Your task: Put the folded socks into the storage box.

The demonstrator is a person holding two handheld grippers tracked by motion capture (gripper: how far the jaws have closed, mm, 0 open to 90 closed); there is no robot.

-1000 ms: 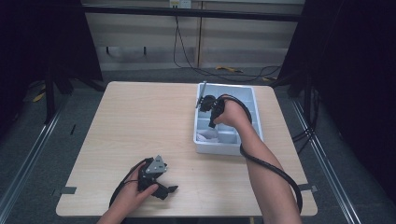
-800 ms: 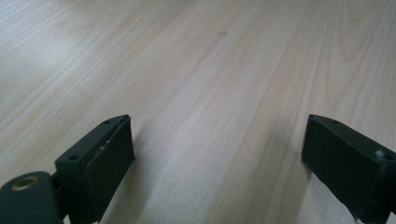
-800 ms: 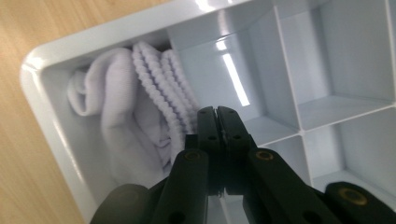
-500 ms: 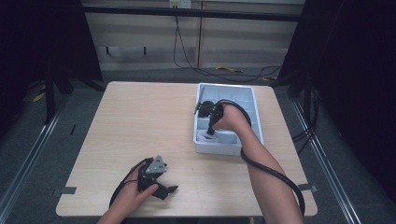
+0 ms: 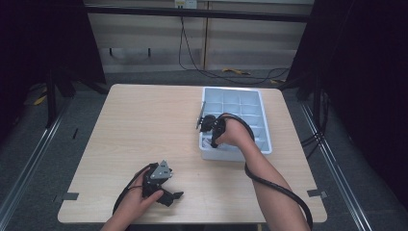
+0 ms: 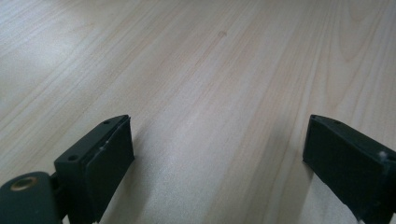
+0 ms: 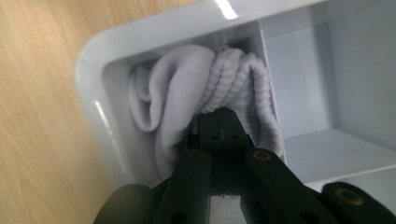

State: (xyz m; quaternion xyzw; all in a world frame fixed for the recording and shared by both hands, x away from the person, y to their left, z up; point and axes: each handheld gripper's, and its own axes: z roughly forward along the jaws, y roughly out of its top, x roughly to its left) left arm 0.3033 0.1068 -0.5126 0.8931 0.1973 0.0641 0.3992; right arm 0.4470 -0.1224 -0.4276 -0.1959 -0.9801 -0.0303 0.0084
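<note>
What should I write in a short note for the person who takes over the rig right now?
Right gripper: jaws shut, tips pushed into the white sock in the near-left corner compartment of the white divided tray.
Left gripper: open, nothing between the jaws, low over the table at its near edge.
Done: sock is inside the compartment, bunched.
Left: probably press it down fully, then withdraw the right gripper.

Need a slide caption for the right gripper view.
Shut right gripper pressing a white sock into the divided tray's corner compartment.
</note>
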